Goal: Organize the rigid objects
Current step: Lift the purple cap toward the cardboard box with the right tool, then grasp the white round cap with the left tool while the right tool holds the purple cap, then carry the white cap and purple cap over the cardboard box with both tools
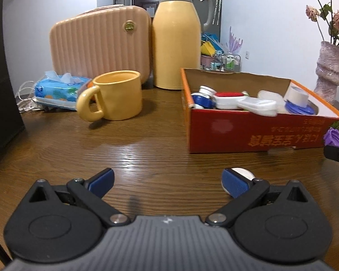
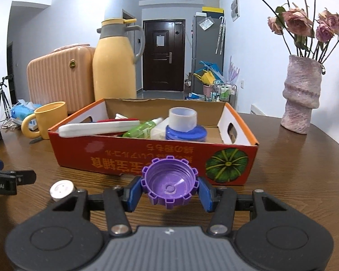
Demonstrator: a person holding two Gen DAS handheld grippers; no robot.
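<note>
right jaws: clamped on purple cap (image 2: pixel 169 186), blue pads pressing both sides, cap's open side tipped up toward camera
right gripper (image 2: pixel 169 194): just short of red box (image 2: pixel 128 155), near wall right ahead, cap about level with lower half of that wall
left jaws: wide apart, nothing between them
left gripper (image 1: pixel 168 184): low over table (image 1: pixel 135 149), empty; small white cap (image 1: pixel 243 173) sits on the table just behind its right finger, not held
white cap, other view: (image 2: pixel 62 189) on table left of right gripper
box contents: white tape roll (image 2: pixel 183 118) on blue lid (image 2: pixel 187 133), green bottle (image 2: pixel 142 128), long white piece (image 2: pixel 97 127), all crowded left and centre; bare cardboard floor at right end
step in hand (judged): carry purple cap over near wall, drop in box
how to do well: lift so cap clears the wall rim first, then go forward; aim for bare right end so it doesn't land on tape roll; let go low, cap is light and could bounce or roll
risk: cap's toothed rim catching the box rim and shoving box
next likely: white cap, left gripper nearest
background: yellow mug (image 1: pixel 115 94), thermos (image 1: pixel 176 36), pink case (image 1: pixel 97 43), vase (image 2: pixel 301 94) — not part of the task by the look of it
</note>
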